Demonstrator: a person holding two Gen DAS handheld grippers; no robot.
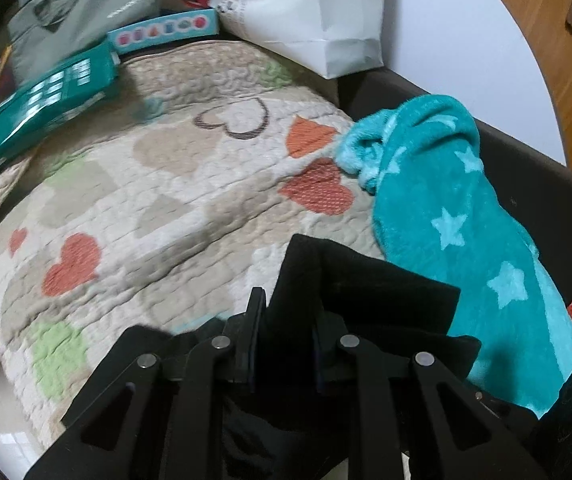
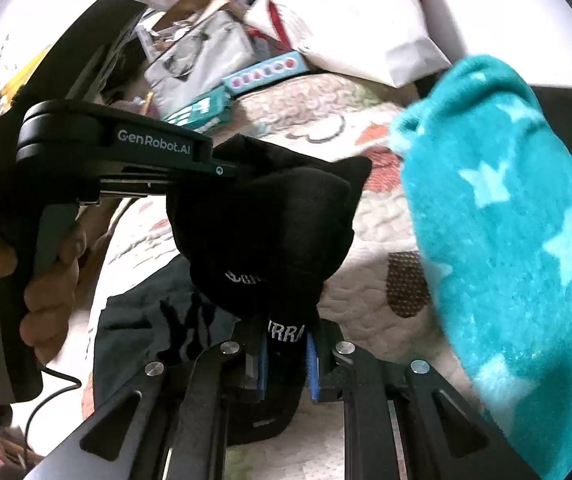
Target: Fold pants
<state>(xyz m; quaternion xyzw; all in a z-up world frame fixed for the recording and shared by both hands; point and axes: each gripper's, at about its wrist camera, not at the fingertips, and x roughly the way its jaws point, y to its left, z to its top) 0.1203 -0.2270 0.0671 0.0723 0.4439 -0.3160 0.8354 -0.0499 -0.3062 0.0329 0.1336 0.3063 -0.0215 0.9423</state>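
The black pants (image 1: 366, 292) hang bunched between both grippers above a quilted heart-patterned bed cover (image 1: 157, 184). My left gripper (image 1: 286, 316) is shut on a folded edge of the black pants. It also shows from the side in the right wrist view (image 2: 225, 170), held by a hand. My right gripper (image 2: 286, 344) is shut on the pants' band with white lettering (image 2: 286, 334); the bunched fabric (image 2: 269, 232) rises in front of it.
A teal star-patterned fleece garment (image 1: 466, 240) lies on the right, also in the right wrist view (image 2: 506, 220). A dark garment with a logo (image 2: 173, 320) lies on the quilt. Teal boxes (image 1: 45, 100), a grey bag (image 1: 85, 4) and a white paper bag (image 1: 318, 12) crowd the far edge.
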